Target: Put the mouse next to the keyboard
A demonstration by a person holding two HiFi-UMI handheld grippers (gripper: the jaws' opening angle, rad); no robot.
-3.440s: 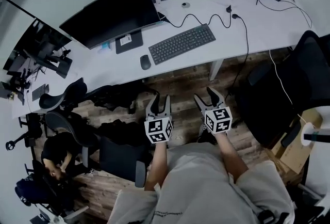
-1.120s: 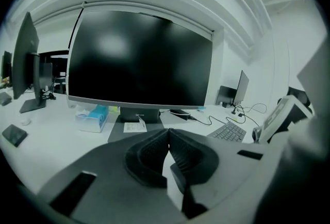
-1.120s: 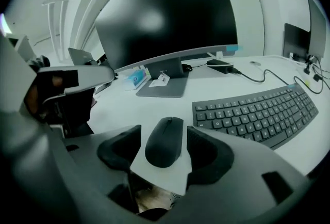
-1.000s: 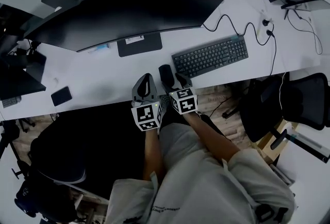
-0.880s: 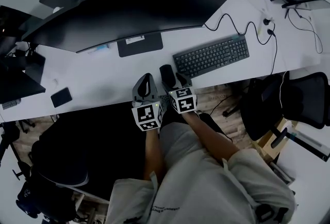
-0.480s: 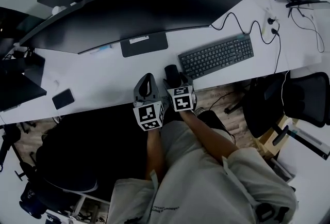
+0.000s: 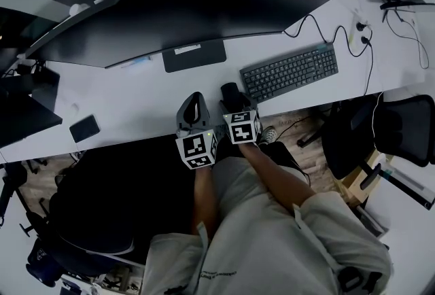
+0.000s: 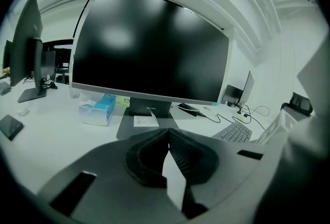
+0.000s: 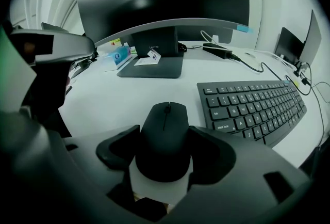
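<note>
Held both grippers at the near edge of the white worktop (image 7: 136, 100). Carried the left gripper (image 7: 194, 102) just left of the right one, jaws pressed together on nothing. Set the right gripper (image 7: 234, 109) down around the black mouse (image 9: 165, 122), jaws just drawn inward yet wide, pads meeting its flanks with no gap showing. Found the mouse flat on the worktop, just left of the black keyboard (image 7: 289, 73) and apart from it. Saw beyond them the dark stand base (image 7: 194, 56) bearing a paper slip, then the wide curved monitor (image 7: 190, 11).
</note>
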